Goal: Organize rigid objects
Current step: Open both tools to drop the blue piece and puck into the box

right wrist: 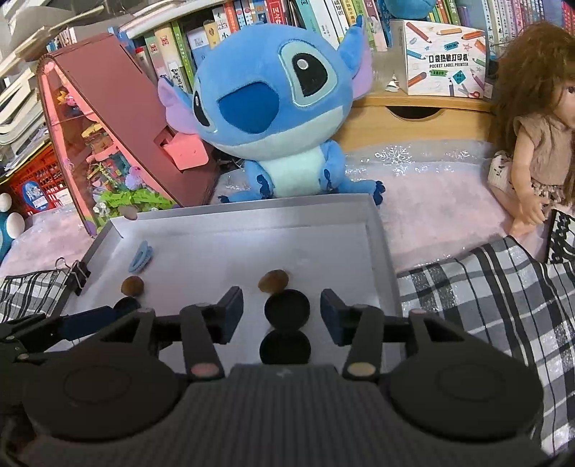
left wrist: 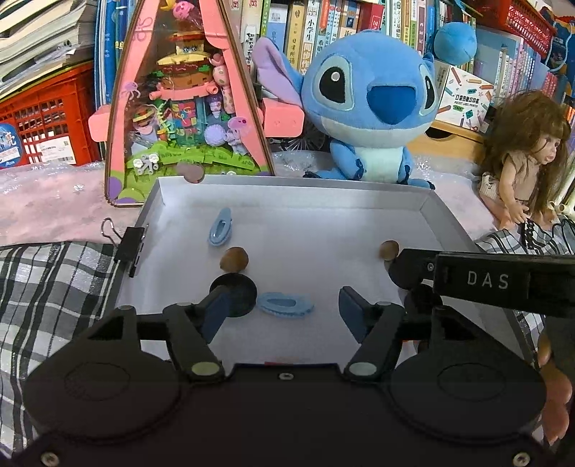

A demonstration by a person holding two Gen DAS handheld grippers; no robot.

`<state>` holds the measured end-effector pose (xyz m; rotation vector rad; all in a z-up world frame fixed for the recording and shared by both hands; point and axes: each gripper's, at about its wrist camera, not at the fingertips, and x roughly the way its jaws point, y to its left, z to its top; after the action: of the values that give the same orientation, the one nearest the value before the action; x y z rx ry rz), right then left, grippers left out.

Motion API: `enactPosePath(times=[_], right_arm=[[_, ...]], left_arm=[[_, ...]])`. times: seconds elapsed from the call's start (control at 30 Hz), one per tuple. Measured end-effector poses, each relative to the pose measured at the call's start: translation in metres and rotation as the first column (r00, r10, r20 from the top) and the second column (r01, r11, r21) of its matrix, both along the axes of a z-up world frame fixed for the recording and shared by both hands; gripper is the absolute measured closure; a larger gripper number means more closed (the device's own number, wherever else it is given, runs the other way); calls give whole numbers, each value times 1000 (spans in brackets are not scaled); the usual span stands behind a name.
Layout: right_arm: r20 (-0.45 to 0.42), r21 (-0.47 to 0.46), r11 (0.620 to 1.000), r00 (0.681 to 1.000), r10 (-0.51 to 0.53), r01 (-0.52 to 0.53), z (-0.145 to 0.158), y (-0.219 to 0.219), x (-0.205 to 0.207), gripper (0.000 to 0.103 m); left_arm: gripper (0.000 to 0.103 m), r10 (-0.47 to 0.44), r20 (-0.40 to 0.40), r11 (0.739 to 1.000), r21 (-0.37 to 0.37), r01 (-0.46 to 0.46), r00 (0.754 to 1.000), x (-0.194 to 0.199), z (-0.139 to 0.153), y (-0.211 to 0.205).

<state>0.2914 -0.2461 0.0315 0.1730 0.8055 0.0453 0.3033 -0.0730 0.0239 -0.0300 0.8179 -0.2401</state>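
Over the near end of the shallow grey tray point(left wrist: 287, 186), both grippers hung with their fingers spread and nothing pinched. The left gripper point(left wrist: 282, 310) had a light blue hair clip point(left wrist: 285, 304) lying flat on the tray floor between its blue pads, touching neither. A black disc point(left wrist: 235, 294) lay at the tip of its left finger, partly behind it, and a brown nut point(left wrist: 234, 259) sat just beyond that disc. Farther in, toward the far left corner, a second blue hair clip point(left wrist: 220, 227) lay on its own.

The right gripper point(right wrist: 282, 314) straddled two black discs, one point(right wrist: 286, 309) touching the other point(right wrist: 285, 347) in a near-to-far line, with clear tray floor between them and the pads. Another brown nut point(right wrist: 273, 280) rested just past the farther disc.

A black binder clip point(left wrist: 130, 245) gripped the tray's left wall. The tray sat on a plaid cloth point(right wrist: 485, 287). Behind the far wall sat a blue plush toy point(left wrist: 366, 104), with a pink triangular toy house point(left wrist: 187, 107) to its left, a long-haired doll point(left wrist: 521, 158) off to the right, and shelves of books point(left wrist: 323, 28) behind everything.
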Motion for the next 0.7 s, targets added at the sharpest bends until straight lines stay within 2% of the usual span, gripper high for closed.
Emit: enactPosePath(times=[0.2,0.4,0.7], right_arm=[[22,-7,1000,1000,4,-4,6,1,-14,35],[83,-24,1000,997,8,-6,17,4,-42,28],[188,-27,1000,982,6,-1,31,10,-95,21]], left_arm=[[35,5,3,1000,8,-5,1000,-15,6,5],[33,2,42,1000,1,-2,999,-41,18,12],[29,-34,147,999,32,30,989,-91,35,17]])
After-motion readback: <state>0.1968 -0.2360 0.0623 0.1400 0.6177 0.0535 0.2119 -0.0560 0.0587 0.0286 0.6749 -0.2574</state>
